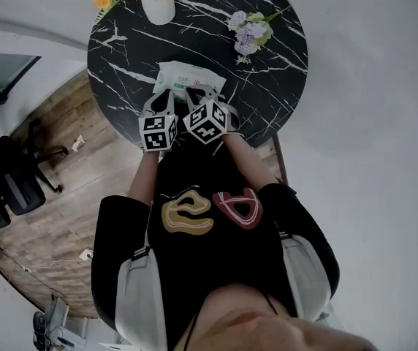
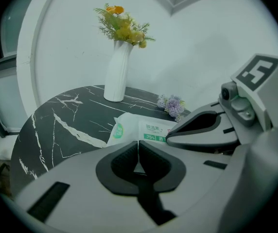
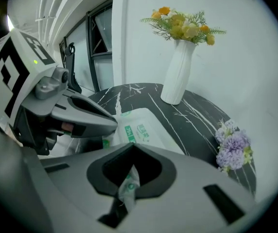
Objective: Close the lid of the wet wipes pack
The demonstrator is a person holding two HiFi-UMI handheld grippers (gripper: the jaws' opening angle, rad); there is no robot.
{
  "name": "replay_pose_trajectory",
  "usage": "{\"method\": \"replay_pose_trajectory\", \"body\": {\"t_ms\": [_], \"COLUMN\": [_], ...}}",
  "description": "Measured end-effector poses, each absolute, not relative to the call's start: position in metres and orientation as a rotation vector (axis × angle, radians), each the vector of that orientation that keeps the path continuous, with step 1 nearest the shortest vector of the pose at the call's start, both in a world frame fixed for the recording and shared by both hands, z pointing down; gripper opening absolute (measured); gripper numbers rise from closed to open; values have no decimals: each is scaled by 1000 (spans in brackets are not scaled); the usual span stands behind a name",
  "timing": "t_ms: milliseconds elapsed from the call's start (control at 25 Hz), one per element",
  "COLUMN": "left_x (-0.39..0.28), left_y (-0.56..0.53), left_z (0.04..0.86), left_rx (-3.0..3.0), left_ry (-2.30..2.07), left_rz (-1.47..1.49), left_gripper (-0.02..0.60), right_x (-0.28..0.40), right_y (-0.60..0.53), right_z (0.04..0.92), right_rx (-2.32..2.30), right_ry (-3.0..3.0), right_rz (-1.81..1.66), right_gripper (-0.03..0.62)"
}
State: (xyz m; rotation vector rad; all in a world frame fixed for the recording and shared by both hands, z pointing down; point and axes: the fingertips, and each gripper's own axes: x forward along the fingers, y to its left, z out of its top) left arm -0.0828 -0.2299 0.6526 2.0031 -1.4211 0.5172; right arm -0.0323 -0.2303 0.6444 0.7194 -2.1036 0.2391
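Observation:
A white wet wipes pack (image 1: 191, 74) with green print lies on the round black marble table (image 1: 121, 50), near its front edge. Both grippers hover over the pack's near end, side by side. My left gripper (image 1: 165, 93) is shut; in the left gripper view the jaws (image 2: 138, 143) meet just in front of the pack (image 2: 144, 129), with nothing seen between them. My right gripper (image 1: 203, 93) is shut on a thin white-and-green flap (image 3: 127, 184) of the pack (image 3: 144, 127), which hangs between its jaws (image 3: 131, 148).
A white vase of yellow flowers (image 1: 158, 6) stands at the table's far edge. A purple flower sprig (image 1: 249, 34) lies to the right of the pack. A black office chair (image 1: 12, 174) stands on the wooden floor at the left.

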Motion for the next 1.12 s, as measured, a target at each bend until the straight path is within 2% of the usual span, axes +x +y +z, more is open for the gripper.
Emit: {"method": "replay_pose_trajectory", "body": {"t_ms": [600, 1120], "left_x": [-81, -73], "left_y": [-225, -206], "left_z": [639, 558], "left_rx": [2021, 2228], "left_ry": [-1444, -1515], "left_rz": [477, 321], "left_gripper": [23, 23], "right_x": [-30, 10], "right_y": [-231, -225], "right_z": [637, 554], "right_rx": [735, 1070], "right_ry": [-2143, -2373], "right_rz": [375, 389], "right_gripper": [12, 14]}}
